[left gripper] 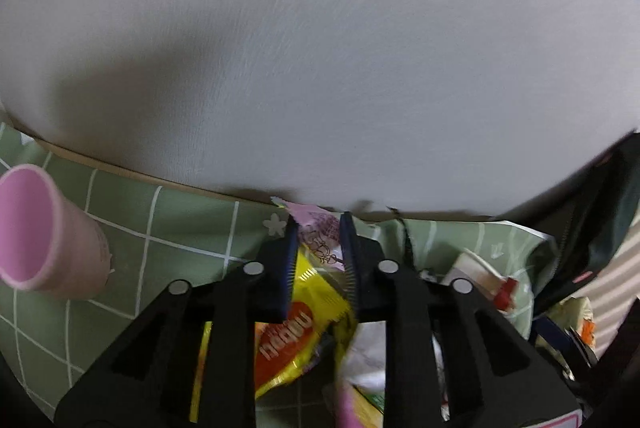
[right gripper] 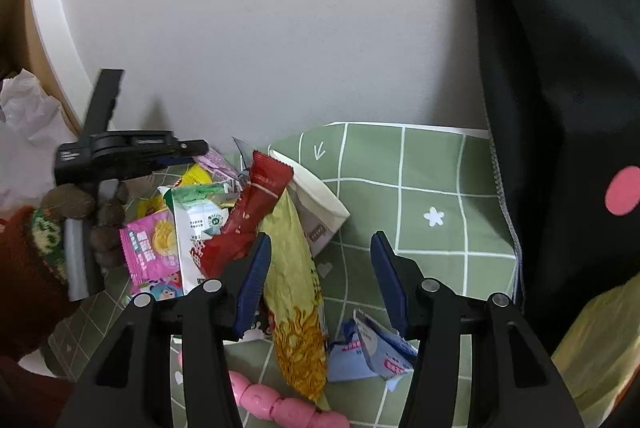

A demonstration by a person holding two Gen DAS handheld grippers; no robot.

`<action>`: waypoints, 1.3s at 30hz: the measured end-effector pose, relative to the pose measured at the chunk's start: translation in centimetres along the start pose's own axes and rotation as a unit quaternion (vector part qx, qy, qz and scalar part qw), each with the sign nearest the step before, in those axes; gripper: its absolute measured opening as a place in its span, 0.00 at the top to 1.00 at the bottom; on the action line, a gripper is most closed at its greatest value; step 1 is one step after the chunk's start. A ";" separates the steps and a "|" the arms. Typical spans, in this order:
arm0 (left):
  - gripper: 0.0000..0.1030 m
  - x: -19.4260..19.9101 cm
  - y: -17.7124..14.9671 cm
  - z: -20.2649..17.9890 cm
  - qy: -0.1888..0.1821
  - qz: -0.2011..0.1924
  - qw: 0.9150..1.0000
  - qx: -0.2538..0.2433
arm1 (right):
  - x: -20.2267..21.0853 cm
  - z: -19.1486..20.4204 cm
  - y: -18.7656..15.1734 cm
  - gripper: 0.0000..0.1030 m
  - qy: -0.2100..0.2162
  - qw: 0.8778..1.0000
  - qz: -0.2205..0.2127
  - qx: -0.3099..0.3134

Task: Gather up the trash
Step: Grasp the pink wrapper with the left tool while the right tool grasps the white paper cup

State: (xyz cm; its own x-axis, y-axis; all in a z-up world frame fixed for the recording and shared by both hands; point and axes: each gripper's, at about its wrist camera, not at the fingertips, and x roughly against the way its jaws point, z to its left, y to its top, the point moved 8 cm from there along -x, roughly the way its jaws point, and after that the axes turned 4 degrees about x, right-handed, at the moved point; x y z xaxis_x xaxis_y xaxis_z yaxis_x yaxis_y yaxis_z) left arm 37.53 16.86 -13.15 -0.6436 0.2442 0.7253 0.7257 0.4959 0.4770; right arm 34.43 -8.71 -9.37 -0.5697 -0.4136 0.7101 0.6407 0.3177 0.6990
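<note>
Nearest our lens on the left side, the left gripper (left gripper: 320, 228) had its blue pads drawn close together on a pale pink wrapper (left gripper: 316, 224), whose torn edge stuck out past the fingertips against the white wall (left gripper: 320, 47). Under those fingers lay a yellow snack packet (left gripper: 312, 292) with an orange oval label. Far to the left of them a pink cup (left gripper: 44, 232) lay on its side on the green checked cloth (left gripper: 168, 228), its mouth towards us.

From the right wrist view we saw the pile of litter spread across the same cloth: a pink biscuit packet (right gripper: 154, 248) at the left, then a white and green packet (right gripper: 200, 224), a red wrapper (right gripper: 252, 211) and a white paper cup (right gripper: 316, 207) tipped over. Our right gripper (right gripper: 320, 260) hung over this with its jaws wide apart and nothing pressed between them; a long yellow-green bag (right gripper: 296, 288) lay below, just beside the left finger. A crumpled blue wrapper (right gripper: 372, 352) sat beneath the right finger, and a pink beaded piece (right gripper: 276, 404) lay at the bottom edge. Black fabric (right gripper: 560, 87) with a pink dot filled the right.
</note>
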 end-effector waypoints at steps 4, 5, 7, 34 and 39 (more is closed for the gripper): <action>0.88 3.8 -0.5 -1.3 -0.011 -0.023 0.998 -0.049 | -1.2 -0.2 1.3 0.53 0.003 1.000 -0.004 0.004; 0.88 4.7 -0.6 -1.6 -0.013 -0.029 0.997 -0.064 | -1.5 -0.3 1.6 0.53 0.006 1.000 -0.004 0.003; 0.88 6.4 -0.9 -2.0 -0.021 -0.039 0.995 -0.088 | -2.8 -0.3 2.1 0.54 0.018 1.000 0.004 -0.002; 0.88 10.7 -2.4 0.2 -0.012 -0.064 0.994 -0.091 | -1.0 2.0 2.1 0.56 0.066 0.997 -0.008 0.032; 0.88 10.4 -2.5 0.3 -0.012 -0.059 0.994 -0.091 | -2.5 -0.3 0.4 0.56 0.058 0.998 0.022 -0.007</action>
State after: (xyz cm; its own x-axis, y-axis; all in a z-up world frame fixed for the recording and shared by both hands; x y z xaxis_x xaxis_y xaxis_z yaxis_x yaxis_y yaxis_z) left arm 28.92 18.40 -6.95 -0.7306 0.2141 0.6484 0.6758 0.3629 0.6416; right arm 36.30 -7.84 -10.84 -0.4769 -0.4963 0.7255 0.6712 0.3273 0.6651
